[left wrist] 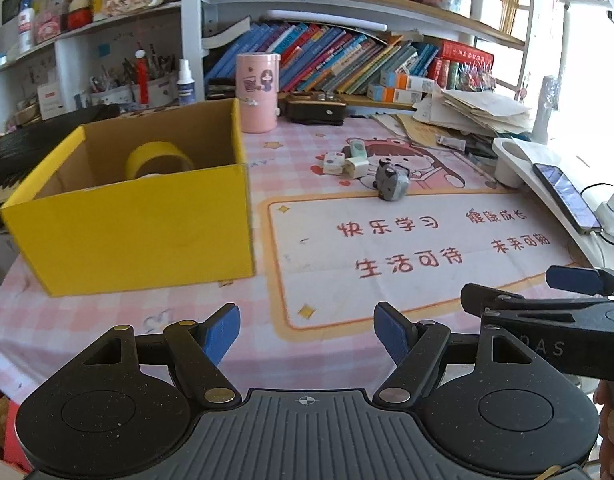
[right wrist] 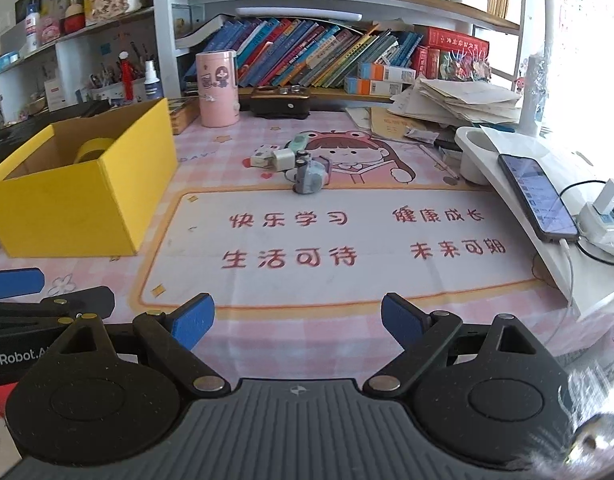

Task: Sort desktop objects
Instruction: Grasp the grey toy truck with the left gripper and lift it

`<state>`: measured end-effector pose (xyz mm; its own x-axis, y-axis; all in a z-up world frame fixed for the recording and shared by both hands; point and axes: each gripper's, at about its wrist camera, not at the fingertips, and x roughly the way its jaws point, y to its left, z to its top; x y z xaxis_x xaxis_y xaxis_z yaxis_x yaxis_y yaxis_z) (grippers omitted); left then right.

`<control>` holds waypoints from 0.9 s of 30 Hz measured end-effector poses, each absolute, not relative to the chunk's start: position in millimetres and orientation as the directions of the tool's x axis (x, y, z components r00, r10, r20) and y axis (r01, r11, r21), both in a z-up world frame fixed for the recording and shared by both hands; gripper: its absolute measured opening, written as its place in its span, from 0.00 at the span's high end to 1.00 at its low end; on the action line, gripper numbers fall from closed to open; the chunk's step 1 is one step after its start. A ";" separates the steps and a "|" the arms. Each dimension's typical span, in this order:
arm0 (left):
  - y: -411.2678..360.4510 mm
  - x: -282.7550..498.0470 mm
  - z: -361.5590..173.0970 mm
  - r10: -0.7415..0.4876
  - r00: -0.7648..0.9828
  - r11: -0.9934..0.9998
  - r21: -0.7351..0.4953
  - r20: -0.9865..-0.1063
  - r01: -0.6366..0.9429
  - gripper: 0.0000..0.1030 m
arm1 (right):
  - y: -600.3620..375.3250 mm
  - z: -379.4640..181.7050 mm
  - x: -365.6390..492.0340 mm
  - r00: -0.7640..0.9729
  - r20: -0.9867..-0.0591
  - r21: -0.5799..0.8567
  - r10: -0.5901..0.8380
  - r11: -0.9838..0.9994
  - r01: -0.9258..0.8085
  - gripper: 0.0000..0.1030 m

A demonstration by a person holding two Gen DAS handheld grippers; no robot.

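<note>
Left gripper [left wrist: 307, 334] low over the near edge of the bench [left wrist: 107, 320], fingers [left wrist: 223, 332] spread wide with nothing between them. Right gripper [right wrist: 297, 322] beside it at about the same height, fingers [right wrist: 193, 326] likewise parted and empty; seen from the left wrist as a black arm with a blue pad entering from the right.

Yellow cardboard box [left wrist: 139, 220] on the left of the pink checked cloth, open at the top, a roll of yellow tape [left wrist: 159, 160] lying inside against the far wall. Small cluster of loose things well ahead of both grippers, near the cartoon girl printed on the cloth: a grey toy [left wrist: 391, 180] nearest, a white charger block [left wrist: 357, 167] just behind it, a small white printed cube [left wrist: 333, 162] to its left, and a pale green item [left wrist: 357, 147] farthest back. All four close together, exact contact between them hard to tell.

Pink cylindrical tin [left wrist: 258, 92] upright behind the box. Phone [left wrist: 567, 196] lying screen-up on a white stand [left wrist: 507, 160] at the right edge. Heap of papers [left wrist: 479, 108] behind that, and leaning books [left wrist: 339, 60] on the shelf at the back.
</note>
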<state>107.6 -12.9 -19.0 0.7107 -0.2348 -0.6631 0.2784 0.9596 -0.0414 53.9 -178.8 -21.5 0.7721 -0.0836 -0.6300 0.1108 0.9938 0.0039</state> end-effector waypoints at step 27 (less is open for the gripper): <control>-178.0 243.6 -53.3 -0.169 0.726 0.972 0.009 -0.667 0.234 0.29 | -338.2 -11.1 191.9 0.817 -0.573 0.033 -0.063 0.994 0.100 0.12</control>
